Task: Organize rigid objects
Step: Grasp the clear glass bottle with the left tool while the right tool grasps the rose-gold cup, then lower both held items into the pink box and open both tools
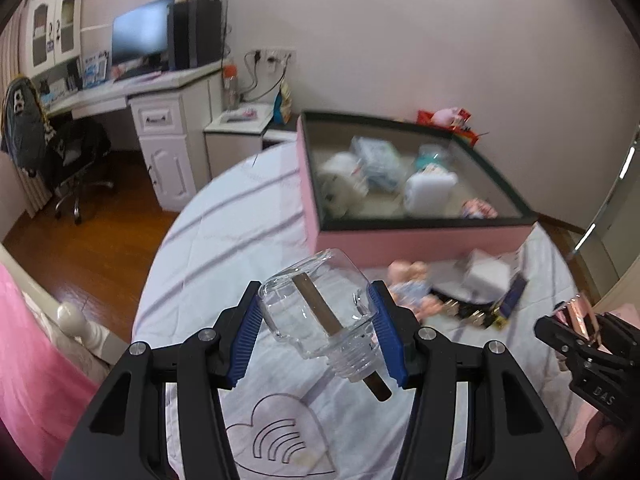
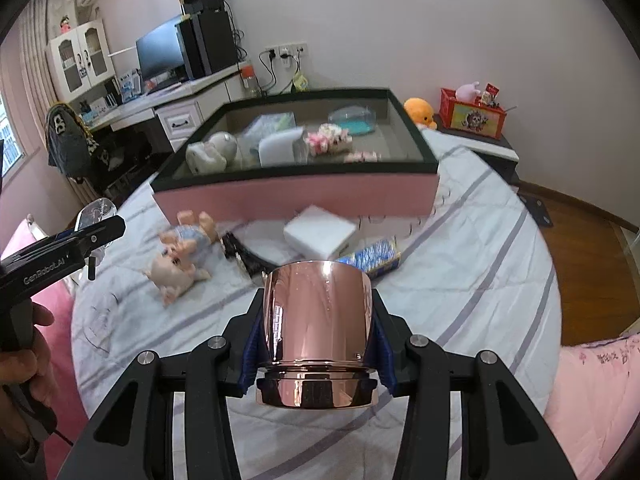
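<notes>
Striped quilted bed (image 2: 460,264) backs clear glass bottle (image 1: 320,312), glossy rose-gold cap (image 2: 318,320).

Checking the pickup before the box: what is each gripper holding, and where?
Left gripper: clear glass jar, by its sides. Right gripper: rose-gold cup, by its sides.

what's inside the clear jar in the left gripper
A brown stick runs slantwise through the clear jar, its end poking out past the threaded neck. Nothing else shows through the glass. The left gripper pads cover the jar's two sides.

Pale walls (image 2: 440,20), a wooden floor (image 1: 92,232), and a white desk (image 1: 160,84) bearing a monitor (image 2: 160,50).
</notes>
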A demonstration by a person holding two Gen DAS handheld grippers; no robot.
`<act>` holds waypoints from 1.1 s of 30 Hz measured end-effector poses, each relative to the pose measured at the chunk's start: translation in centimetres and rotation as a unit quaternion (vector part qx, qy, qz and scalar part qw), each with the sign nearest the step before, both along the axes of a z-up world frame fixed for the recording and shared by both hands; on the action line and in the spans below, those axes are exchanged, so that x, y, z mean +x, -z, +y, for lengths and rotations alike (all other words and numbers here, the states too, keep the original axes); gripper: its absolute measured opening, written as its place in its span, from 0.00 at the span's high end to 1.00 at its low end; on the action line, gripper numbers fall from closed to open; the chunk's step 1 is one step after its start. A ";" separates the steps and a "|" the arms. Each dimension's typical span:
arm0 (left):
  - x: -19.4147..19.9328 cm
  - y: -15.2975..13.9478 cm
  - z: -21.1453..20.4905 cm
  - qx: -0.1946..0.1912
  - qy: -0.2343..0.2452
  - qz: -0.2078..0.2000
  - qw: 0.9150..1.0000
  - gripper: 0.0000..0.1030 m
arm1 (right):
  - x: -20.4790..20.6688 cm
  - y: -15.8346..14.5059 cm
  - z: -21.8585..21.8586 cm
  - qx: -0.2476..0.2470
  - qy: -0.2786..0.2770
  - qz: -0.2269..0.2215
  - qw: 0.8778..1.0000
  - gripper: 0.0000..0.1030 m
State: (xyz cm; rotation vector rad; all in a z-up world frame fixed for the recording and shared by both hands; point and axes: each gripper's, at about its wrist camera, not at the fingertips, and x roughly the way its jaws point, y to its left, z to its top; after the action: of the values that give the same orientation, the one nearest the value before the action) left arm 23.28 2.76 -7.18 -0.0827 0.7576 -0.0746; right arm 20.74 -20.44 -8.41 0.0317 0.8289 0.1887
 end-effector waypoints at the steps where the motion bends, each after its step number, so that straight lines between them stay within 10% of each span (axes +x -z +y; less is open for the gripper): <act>1: 0.0 -0.7 -0.3 0.000 0.004 -0.008 1.000 0.47 | 0.1 -0.4 -0.1 0.002 -0.001 -0.004 1.000 0.54; 17: 7.3 -5.9 -4.1 -0.013 0.052 -0.055 0.997 0.47 | 8.9 -8.2 -0.9 0.016 -0.014 -0.087 0.996 0.54; 33: 16.0 0.2 -8.2 0.011 0.074 0.020 0.997 0.47 | 20.6 -1.3 -1.3 0.022 0.004 0.010 1.000 0.54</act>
State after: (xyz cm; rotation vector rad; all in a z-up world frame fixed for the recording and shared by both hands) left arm 39.25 -5.44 -7.38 -0.0070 0.8047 -0.2063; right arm 41.38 -21.78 -7.12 0.0785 0.8454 0.1995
